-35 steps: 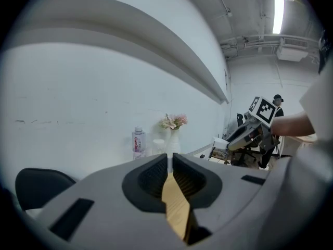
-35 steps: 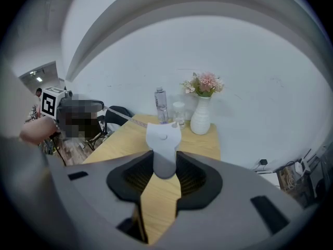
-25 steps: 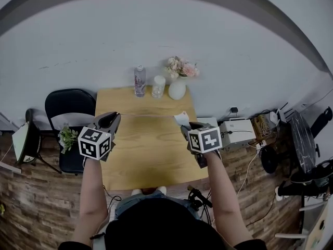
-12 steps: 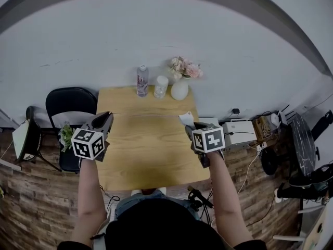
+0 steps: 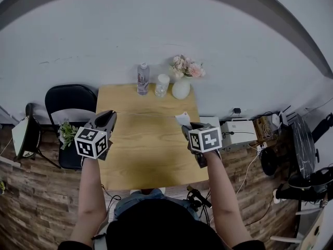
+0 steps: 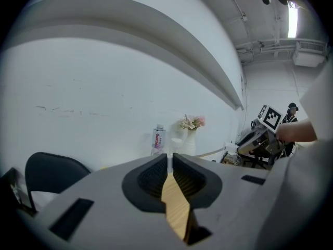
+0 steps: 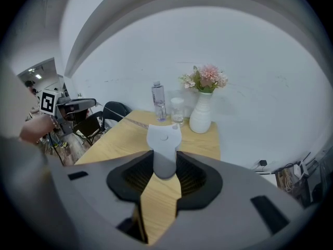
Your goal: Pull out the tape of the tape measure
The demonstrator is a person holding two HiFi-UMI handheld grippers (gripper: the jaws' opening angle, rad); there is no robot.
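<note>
The right hand-held gripper (image 7: 164, 156) has its jaws part-way closed on the white tape measure (image 7: 164, 139), clamping its lower body from both sides so the top sticks out beyond the tips. It holds the tape measure above the right edge of the wooden surface (image 5: 145, 155), tilted down, which looks meant to anchor the case while the other side does the pulling. The left hand-held gripper (image 6: 169, 163) has its jaws almost together, and a thin pale strip seen edge-on sits between the tips; I take this to be the end of the tape. In the right gripper view a fine line of tape (image 7: 136, 124) leaves the case and runs left over the surface towards that gripper, so some length appears already drawn out. The two are held well apart, over opposite edges, which would keep the tape taut. A bottle (image 5: 142, 79) and a vase (image 5: 181, 89) stand at the back, clear of the span
</note>
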